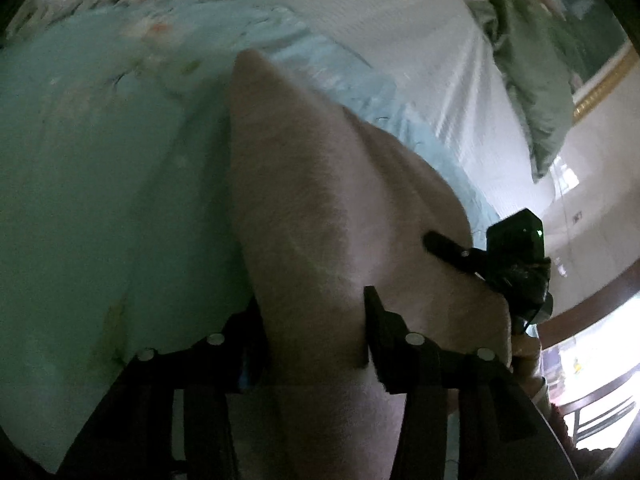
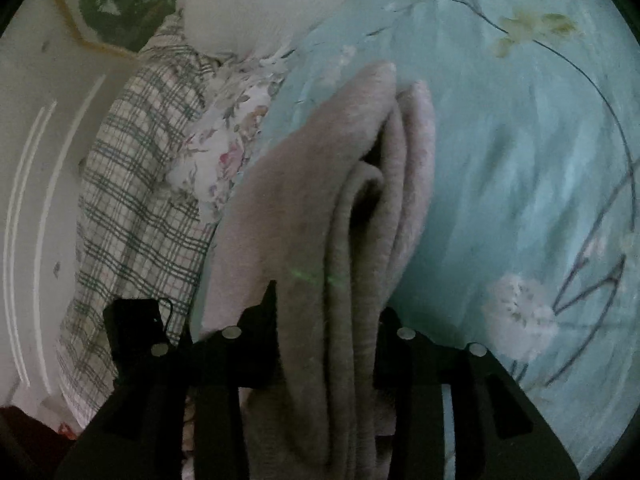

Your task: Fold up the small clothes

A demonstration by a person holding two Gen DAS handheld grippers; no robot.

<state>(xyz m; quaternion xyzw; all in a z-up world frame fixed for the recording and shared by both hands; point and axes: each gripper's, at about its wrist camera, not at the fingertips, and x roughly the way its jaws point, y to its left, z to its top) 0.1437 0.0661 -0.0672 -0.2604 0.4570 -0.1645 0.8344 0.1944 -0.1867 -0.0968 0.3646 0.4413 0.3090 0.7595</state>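
A pinkish-grey knitted garment (image 2: 320,216), soft and thick like a small sweater or fleece, is held up off a bed between two handheld tongs. In the right wrist view it hangs in several doubled layers whose edges run side by side away from the camera, so it appears, as a judgement, to be folded lengthwise at least once already. The right gripper (image 2: 326,320) has its two black fingers on either side of this bundle, closed onto the cloth near its nearer end. In the left wrist view the same garment (image 1: 320,208) rises as a broad tapering sheet, and the left gripper (image 1: 312,320) clamps it between its fingers at the bottom of the picture. The right gripper (image 1: 472,256) also shows there, at the right edge of the cloth, with part of the person's hand (image 1: 524,356) behind it. Beneath the garment lies a pale blue quilt (image 2: 520,160) printed with branches and blossoms. Beyond it are a green-and-cream checked cloth (image 2: 132,184), a white floral cloth (image 2: 232,140), a white sheet (image 1: 400,40) and a green crumpled fabric (image 1: 532,80). The fold looks partly done: the garment is in the air, not yet laid down or squared into its final shape. Both pictures are dim and somewhat blurred.
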